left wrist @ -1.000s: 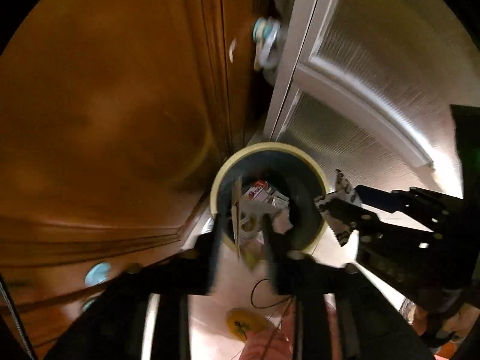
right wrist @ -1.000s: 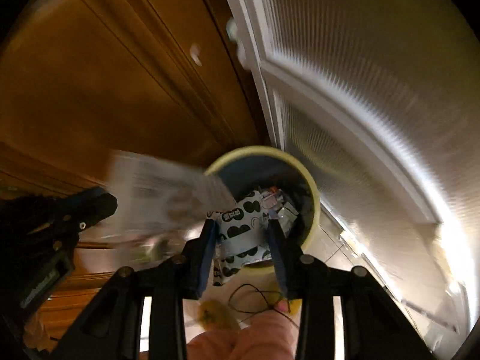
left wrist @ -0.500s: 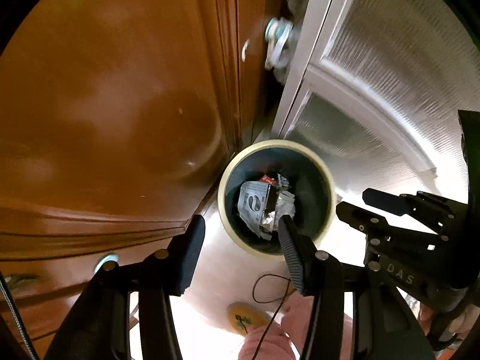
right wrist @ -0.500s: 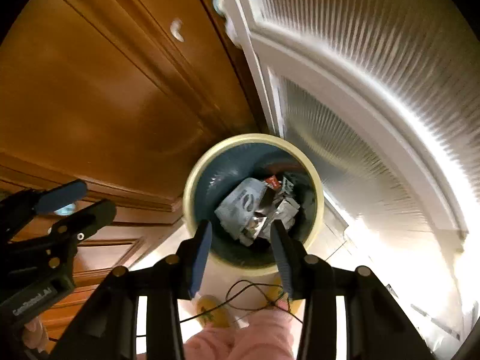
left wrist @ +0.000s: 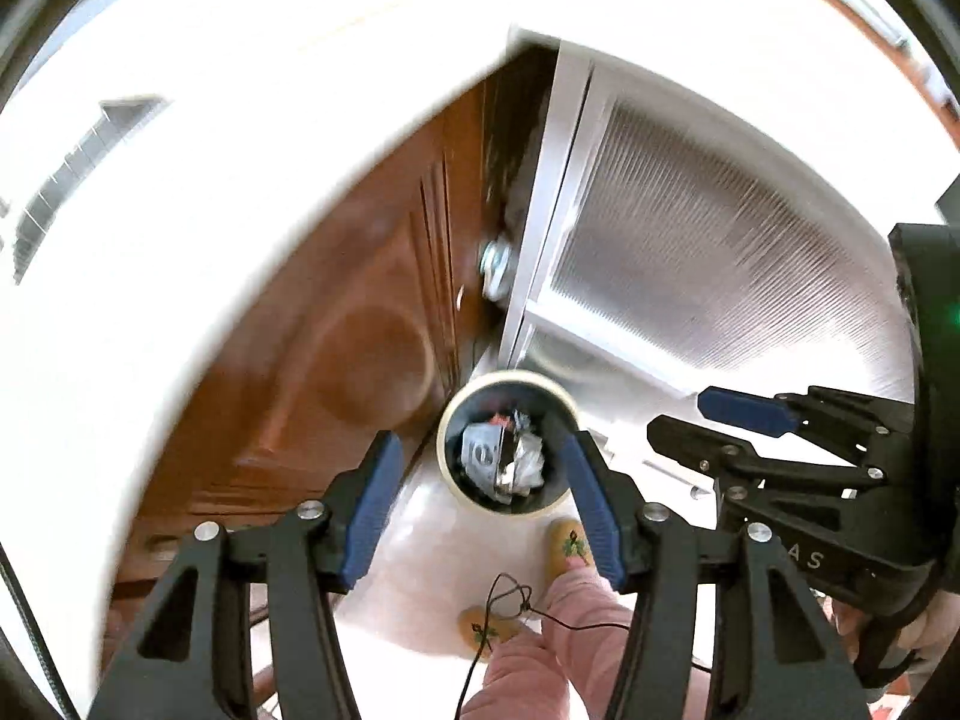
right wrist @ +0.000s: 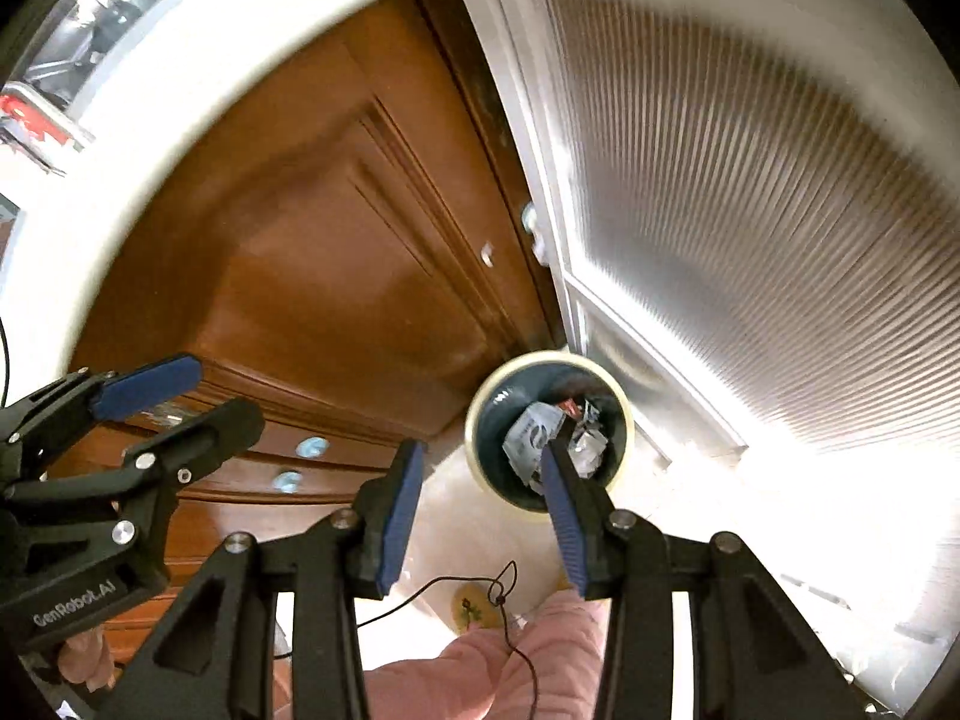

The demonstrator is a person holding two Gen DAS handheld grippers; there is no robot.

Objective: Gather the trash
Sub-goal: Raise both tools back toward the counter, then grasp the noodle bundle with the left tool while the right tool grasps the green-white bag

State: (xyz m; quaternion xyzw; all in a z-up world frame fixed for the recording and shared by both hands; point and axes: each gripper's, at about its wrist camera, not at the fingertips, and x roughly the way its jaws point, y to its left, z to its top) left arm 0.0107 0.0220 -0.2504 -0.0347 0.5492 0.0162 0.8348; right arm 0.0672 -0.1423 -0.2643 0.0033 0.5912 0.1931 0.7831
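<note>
"genrobot.ai" on left gripper (right wrist: 174, 405), jaws opening, empty, trash bin (right wrist: 480, 456) below

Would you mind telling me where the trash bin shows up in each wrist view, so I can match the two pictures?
Left wrist: trash bin just below centre, between the left gripper's fingers.
Right wrist: trash bin right of centre, partly behind the right finger.
Shared landmark: the wooden cabinet door left of the bin.
</note>
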